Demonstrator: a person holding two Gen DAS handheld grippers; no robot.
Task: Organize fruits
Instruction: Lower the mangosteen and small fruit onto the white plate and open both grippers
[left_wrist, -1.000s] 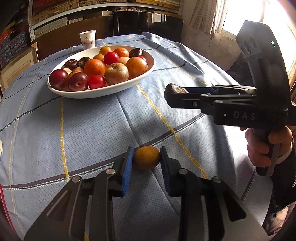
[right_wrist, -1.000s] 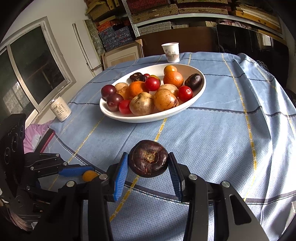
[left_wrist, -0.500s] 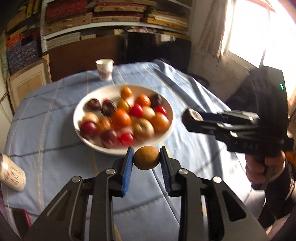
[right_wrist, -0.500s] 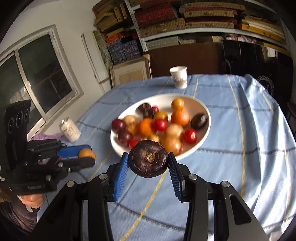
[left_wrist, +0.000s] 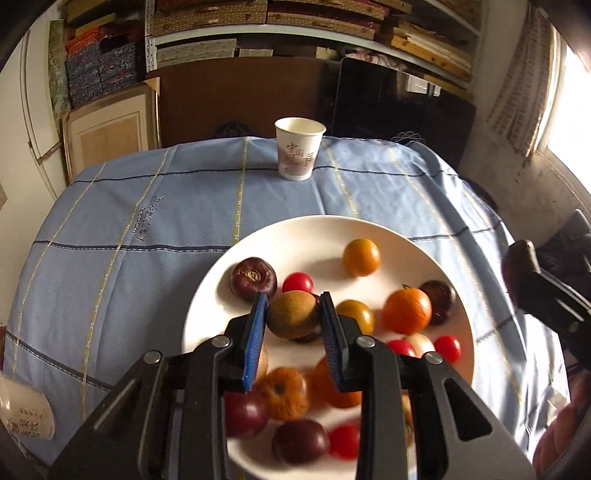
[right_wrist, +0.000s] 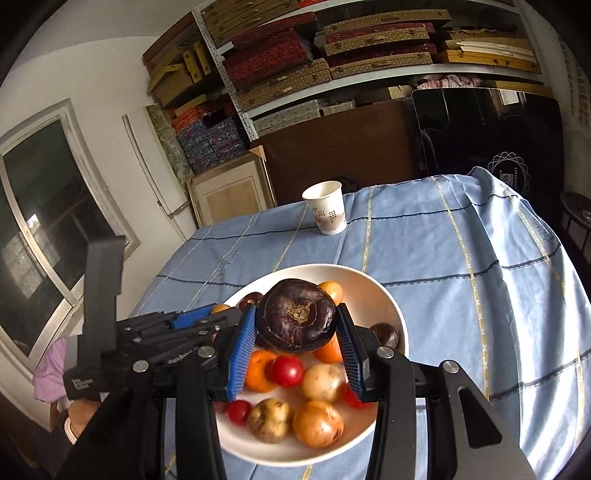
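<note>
Shelves stacked with woven boxes and boards back a table covered by a pale blue cloth with yellow and dark stripes (left_wrist: 155, 221), and on it sits a wide white shallow bowl (left_wrist: 369, 229) of mixed fruit. At the far left edge of the left wrist view a white printed can (left_wrist: 22, 410) is cut off by the frame. In the bowl, from the left, lie a dark purple round fruit (left_wrist: 253, 277), a small red tomato (left_wrist: 297, 283), a yellow-orange round fruit (left_wrist: 361, 257), a bright orange tangerine (left_wrist: 407, 310) and a dark brown fruit (left_wrist: 439, 301) touching it; the fruits nearest the camera are blurred and partly hidden behind the gripper bodies. The left gripper (left_wrist: 293, 325) hangs over the bowl with its blue-padded jaws closed on a brownish-green round fruit (left_wrist: 293, 313). The right gripper (right_wrist: 297, 341) is also above the bowl, its jaws clamped on a large dark purple flattened fruit with a tan stem scar (right_wrist: 297, 320), which hides the fruit behind it. Below it show a red tomato (right_wrist: 287, 370), a pale potato-like fruit (right_wrist: 322, 381) and a golden-brown round fruit (right_wrist: 318, 423). Beyond the bowl, well apart from it, stands an upright white paper cup with printed characters (left_wrist: 299, 152). At the right edge of the left wrist view the other gripper is only partly in frame.
</note>
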